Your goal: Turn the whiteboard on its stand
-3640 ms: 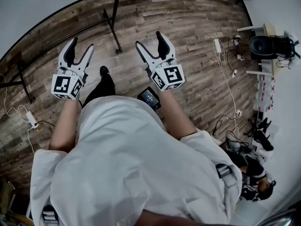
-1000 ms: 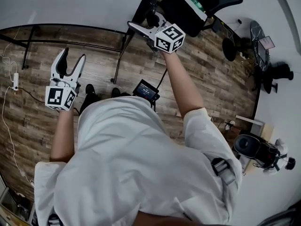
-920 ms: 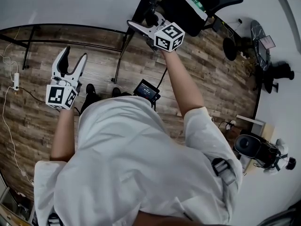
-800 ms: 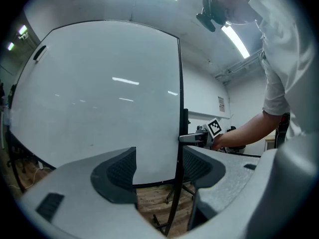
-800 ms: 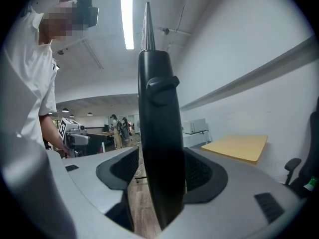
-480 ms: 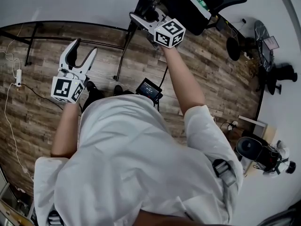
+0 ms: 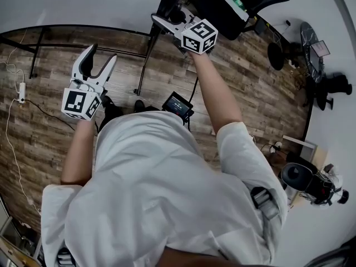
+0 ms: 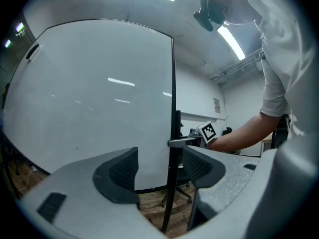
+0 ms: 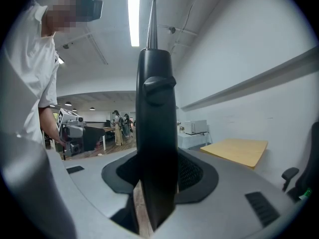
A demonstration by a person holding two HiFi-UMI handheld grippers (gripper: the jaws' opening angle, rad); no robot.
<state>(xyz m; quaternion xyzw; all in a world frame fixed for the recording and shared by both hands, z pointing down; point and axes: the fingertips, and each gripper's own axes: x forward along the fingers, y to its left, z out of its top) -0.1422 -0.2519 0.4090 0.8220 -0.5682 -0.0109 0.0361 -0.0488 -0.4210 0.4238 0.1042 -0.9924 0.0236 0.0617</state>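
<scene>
The whiteboard (image 8: 89,98) stands upright on a black stand, its pale face filling the left gripper view and the top of the head view (image 7: 83,4). My right gripper (image 7: 167,18) is raised to the board's right edge. Its jaws are closing, and the black side post (image 9: 156,133) fills the gap between the pads (image 9: 192,173). The left gripper view shows that right gripper (image 8: 192,141) clamped on the post (image 8: 175,128). My left gripper (image 7: 101,57) hangs lower in front of the board, open with nothing between its jaws (image 8: 159,168).
The stand's black legs (image 7: 142,65) spread over the wooden floor (image 7: 44,127). A black office chair (image 7: 233,4) sits just behind the board's right end. A power strip with a cable (image 7: 21,90) lies at the left, and a small screen (image 7: 178,104) hangs at the person's waist.
Earlier both grippers hung open and low before the person. The right one has since reached up to the board's side post. Over the last second the left gripper rose slightly and moved right.
</scene>
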